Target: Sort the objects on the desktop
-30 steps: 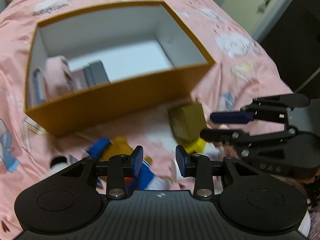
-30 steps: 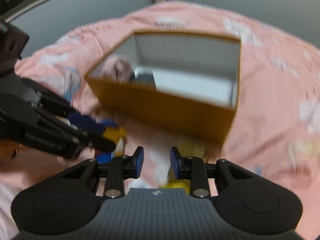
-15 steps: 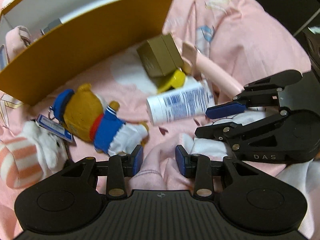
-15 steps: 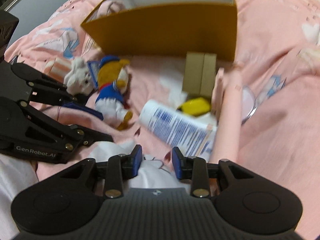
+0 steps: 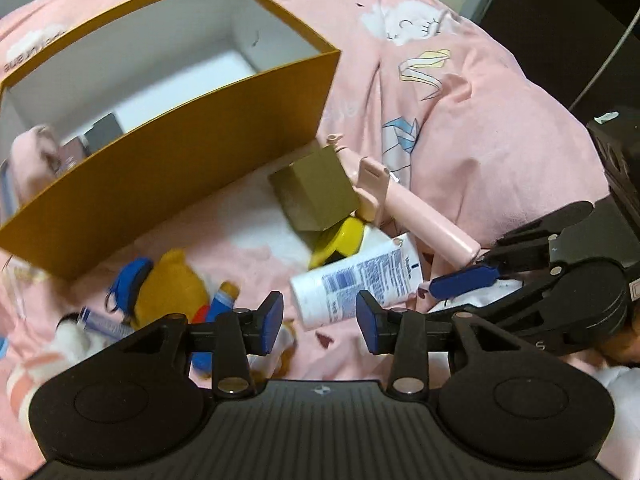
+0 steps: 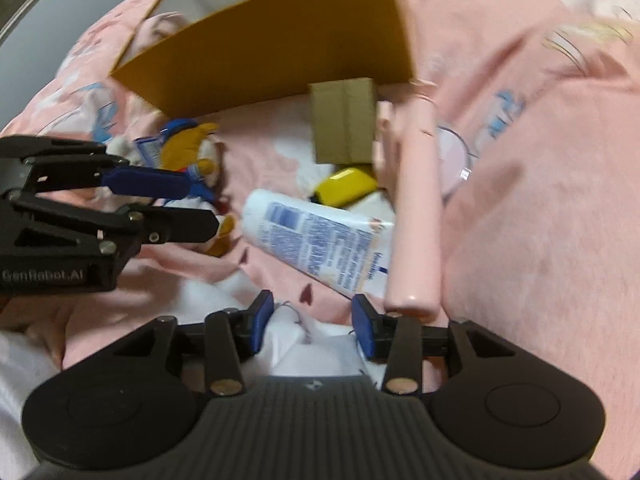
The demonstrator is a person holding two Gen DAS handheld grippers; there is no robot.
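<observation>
An orange box (image 5: 172, 168) with a white inside stands on the pink bedsheet and holds a few items at its left end. In front of it lie a small brown carton (image 5: 316, 192), a yellow object (image 5: 340, 240), a pink stick-shaped device (image 5: 404, 204), a white lotion bottle (image 5: 356, 284) and a plush duck toy (image 5: 172, 288). My left gripper (image 5: 318, 322) is open and empty just short of the bottle. My right gripper (image 6: 314, 326) is open and empty, close to the bottle's (image 6: 316, 240) cap end and the pink device (image 6: 412, 216).
A striped white plush (image 5: 36, 360) lies at the far left beside the duck. The box (image 6: 272, 52) sits beyond the pile. A clear round lid (image 6: 452, 164) lies right of the pink device. Dark furniture (image 5: 560, 20) stands past the bed's right edge.
Both grippers dropped from facing the box to just above the pile, then drew close to the lotion bottle. Both stayed open.
</observation>
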